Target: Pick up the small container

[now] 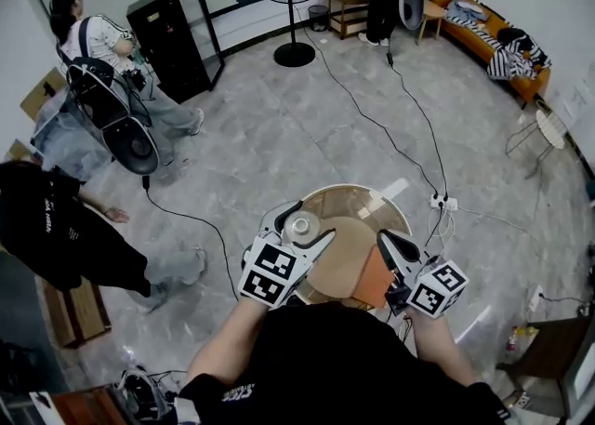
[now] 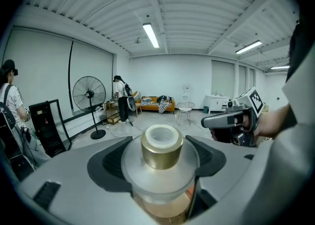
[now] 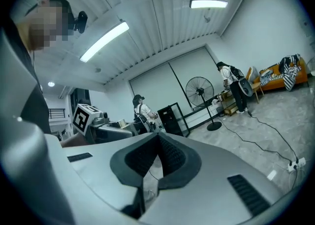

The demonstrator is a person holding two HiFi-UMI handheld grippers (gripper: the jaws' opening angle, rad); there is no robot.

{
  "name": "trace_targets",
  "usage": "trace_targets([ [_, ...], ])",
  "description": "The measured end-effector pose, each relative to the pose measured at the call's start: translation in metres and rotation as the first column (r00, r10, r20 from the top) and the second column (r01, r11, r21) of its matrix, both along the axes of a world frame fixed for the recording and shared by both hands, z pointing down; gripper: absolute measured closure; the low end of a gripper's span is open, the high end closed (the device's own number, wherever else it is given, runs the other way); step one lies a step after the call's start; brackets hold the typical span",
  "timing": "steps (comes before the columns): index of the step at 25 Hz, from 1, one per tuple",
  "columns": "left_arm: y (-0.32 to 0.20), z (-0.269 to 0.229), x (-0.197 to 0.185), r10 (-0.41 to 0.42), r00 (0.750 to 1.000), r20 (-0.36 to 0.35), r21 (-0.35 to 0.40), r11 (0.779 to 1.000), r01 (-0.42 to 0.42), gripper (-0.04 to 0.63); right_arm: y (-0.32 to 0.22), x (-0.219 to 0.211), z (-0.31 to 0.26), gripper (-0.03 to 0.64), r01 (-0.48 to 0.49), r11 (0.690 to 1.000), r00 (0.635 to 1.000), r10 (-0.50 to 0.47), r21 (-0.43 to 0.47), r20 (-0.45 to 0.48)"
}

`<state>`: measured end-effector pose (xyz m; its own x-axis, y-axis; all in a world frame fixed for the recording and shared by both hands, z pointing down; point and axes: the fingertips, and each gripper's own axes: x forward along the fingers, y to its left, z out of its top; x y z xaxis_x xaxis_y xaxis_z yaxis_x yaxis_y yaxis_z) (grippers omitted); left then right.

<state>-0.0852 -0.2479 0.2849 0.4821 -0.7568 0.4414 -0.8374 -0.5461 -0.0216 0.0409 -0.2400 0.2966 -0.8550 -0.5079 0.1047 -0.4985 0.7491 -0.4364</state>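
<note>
The small container is a clear jar with a gold ring lid. My left gripper is shut on it, with a dark pad on each side of the clear body. It hangs over the left part of the round table. My right gripper is over the table's right side, its jaws pressed together with nothing between them. In the left gripper view the right gripper shows at the right, apart from the jar.
A tan round board and an orange-brown flat piece lie on the table under the grippers. Cables run across the floor to a power strip. People stand and sit at the left; a fan stands farther off.
</note>
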Motion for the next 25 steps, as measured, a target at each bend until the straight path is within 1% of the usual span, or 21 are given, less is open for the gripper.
trace_targets([
  [2, -0.002, -0.005, -0.005, 0.027, 1.000, -0.006, -0.005, 1.000, -0.027, 0.250, -0.005, -0.008, -0.006, 0.606, -0.019, 1.000, 0.999, 0.020, -0.017, 0.042],
  [4, -0.002, -0.010, -0.009, 0.056, 0.998, -0.001, -0.005, 0.998, -0.056, 0.250, -0.008, -0.017, -0.013, 0.606, -0.034, 0.999, 0.998, 0.034, -0.008, 0.059],
  [9, -0.010, -0.018, -0.020, 0.095, 0.995, 0.030, 0.004, 0.995, -0.096, 0.250, -0.018, -0.036, -0.022, 0.606, -0.051, 0.998, 0.998, 0.050, 0.045, 0.034],
  [12, -0.014, -0.018, -0.026, 0.090, 0.995, 0.031, 0.003, 0.996, -0.090, 0.250, -0.019, -0.045, -0.022, 0.606, -0.039, 0.998, 0.999, 0.038, 0.053, 0.011],
  [15, -0.017, -0.018, -0.029, 0.074, 0.997, 0.018, 0.003, 0.997, -0.074, 0.250, -0.021, -0.049, -0.024, 0.606, -0.027, 0.998, 1.000, 0.028, 0.063, -0.005],
  [21, -0.022, -0.016, -0.028, 0.059, 0.998, -0.008, 0.004, 0.998, -0.059, 0.250, -0.026, -0.048, -0.031, 0.606, -0.015, 0.997, 1.000, 0.015, 0.079, -0.005],
  [25, -0.023, -0.018, -0.026, 0.052, 0.999, -0.010, 0.013, 0.999, -0.052, 0.250, -0.028, -0.043, -0.032, 0.606, -0.015, 0.996, 1.000, 0.015, 0.083, -0.001],
])
